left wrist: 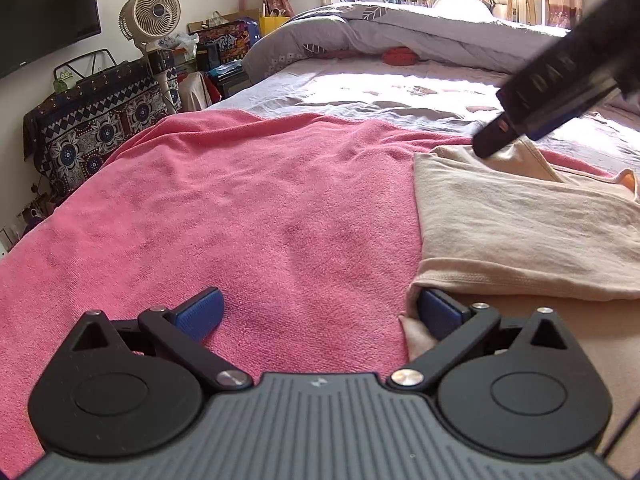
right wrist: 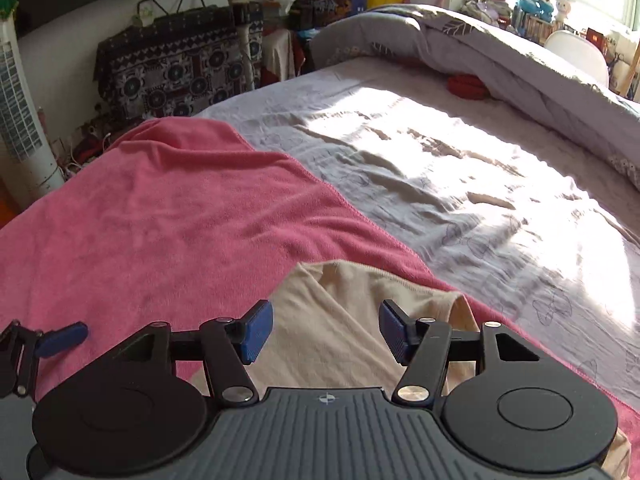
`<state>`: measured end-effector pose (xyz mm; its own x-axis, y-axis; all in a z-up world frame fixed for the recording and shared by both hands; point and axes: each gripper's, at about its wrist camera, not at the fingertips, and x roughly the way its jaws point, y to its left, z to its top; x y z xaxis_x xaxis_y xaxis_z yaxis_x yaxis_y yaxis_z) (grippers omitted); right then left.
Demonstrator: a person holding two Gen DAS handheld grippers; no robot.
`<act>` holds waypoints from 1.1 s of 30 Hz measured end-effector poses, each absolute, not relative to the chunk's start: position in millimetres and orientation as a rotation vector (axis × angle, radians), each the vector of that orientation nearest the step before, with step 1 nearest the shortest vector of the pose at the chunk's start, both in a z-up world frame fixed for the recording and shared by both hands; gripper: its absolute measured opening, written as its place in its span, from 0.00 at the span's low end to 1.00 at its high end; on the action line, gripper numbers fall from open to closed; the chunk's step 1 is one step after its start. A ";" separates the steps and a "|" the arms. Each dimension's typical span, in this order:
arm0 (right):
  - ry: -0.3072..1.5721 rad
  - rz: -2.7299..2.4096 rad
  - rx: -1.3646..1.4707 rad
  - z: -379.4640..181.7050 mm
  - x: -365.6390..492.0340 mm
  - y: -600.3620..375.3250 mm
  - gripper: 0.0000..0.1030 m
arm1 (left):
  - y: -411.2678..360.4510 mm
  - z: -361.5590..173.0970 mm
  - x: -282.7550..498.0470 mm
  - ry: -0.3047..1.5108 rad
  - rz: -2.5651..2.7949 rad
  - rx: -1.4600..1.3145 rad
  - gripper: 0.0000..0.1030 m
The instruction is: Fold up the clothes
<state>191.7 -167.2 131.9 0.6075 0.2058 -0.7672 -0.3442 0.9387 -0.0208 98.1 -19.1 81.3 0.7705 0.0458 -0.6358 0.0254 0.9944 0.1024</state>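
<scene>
Lying folded on the pink towel (left wrist: 248,200) near its far edge, the beige shirt (left wrist: 520,232) is soft, thin knit with a stitched hem. The left gripper (left wrist: 320,312) stands wide open, one blue ribbed pad touching the shirt's near corner. The right gripper (right wrist: 326,330) hangs open over the shirt, holding nothing. Risk: a pad could snag the loose corner and drag the fold apart, or pinch the fuzzy towel along with it.

A home bedroom: a made bed (right wrist: 420,168) with a grey duvet (right wrist: 500,60) fills the frame, pedestal fan (left wrist: 150,16) upper left.
</scene>
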 end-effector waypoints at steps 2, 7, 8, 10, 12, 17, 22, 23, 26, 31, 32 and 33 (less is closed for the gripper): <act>0.929 0.298 -0.258 115.1 170.4 -173.6 0.58 | -14.9 81.7 99.7 0.705 -0.001 0.079 1.00; 0.966 0.197 -0.330 98.7 119.6 -216.8 0.65 | -2.7 90.1 103.8 0.767 -0.075 0.078 1.00; 0.984 0.158 -0.322 100.2 112.2 -228.1 0.68 | 0.3 94.0 102.2 0.774 -0.081 0.104 1.00; 1.019 0.080 -0.301 104.9 98.2 -252.2 0.69 | 9.6 101.5 96.8 0.765 0.001 0.186 1.00; 1.026 0.017 -0.273 110.7 82.5 -275.4 0.69 | 27.6 109.3 94.6 0.778 0.079 0.213 1.00; 0.972 -0.103 -0.071 129.4 53.0 -320.2 0.70 | 49.9 138.1 104.9 0.803 0.101 0.121 0.98; 0.898 -0.122 0.065 132.0 53.6 -340.7 0.70 | -29.8 160.2 121.4 0.681 -0.158 0.154 0.99; 0.894 -0.105 0.084 129.5 57.1 -342.4 0.69 | -44.3 156.4 125.5 0.687 -0.192 0.150 0.99; 0.933 -0.038 0.089 115.8 67.5 -344.9 0.59 | -83.6 132.2 138.7 0.750 -0.205 0.217 1.00; 0.981 -0.093 0.029 87.3 37.9 -380.4 0.64 | -60.3 95.6 127.5 0.818 -0.135 0.277 1.00; 1.009 -0.159 0.015 86.5 29.6 -390.5 0.71 | -51.0 96.4 124.3 0.826 -0.125 0.295 1.00; 1.029 -0.213 0.022 87.1 20.3 -401.8 0.72 | -43.8 100.0 121.4 0.822 -0.104 0.324 1.00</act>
